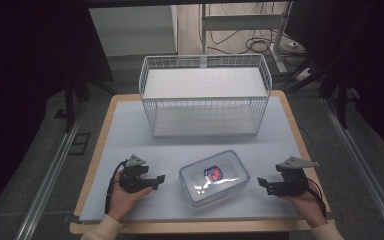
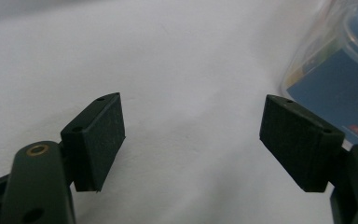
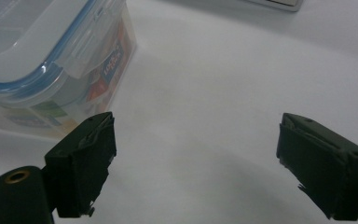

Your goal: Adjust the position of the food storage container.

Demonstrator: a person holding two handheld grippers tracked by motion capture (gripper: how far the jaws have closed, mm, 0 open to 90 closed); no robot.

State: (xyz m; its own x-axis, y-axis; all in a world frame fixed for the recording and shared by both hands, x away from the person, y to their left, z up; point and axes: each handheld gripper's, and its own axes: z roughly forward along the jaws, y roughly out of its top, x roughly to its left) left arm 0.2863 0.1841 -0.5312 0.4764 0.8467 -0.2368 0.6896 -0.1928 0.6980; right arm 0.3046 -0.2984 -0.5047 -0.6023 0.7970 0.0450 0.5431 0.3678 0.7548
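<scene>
A clear plastic food box (image 1: 214,177) with a blue-edged lid and a printed label lies flat on the pale sheet at the front middle of the table. My left gripper (image 1: 161,179) is held just left of it, open, with nothing between its pads; the food box (image 2: 340,74) fills the right edge of the left gripper view beyond my left gripper (image 2: 191,140). My right gripper (image 1: 261,183) is held just right of the box, open and empty. In the right gripper view the food box (image 3: 51,60) stands at the upper left, ahead of my right gripper (image 3: 196,163).
A white wire basket (image 1: 205,95) with a solid white floor stands at the back middle of the table. The pale sheet (image 1: 130,135) covers most of the wooden tabletop. Cables and table legs lie on the floor beyond the far edge.
</scene>
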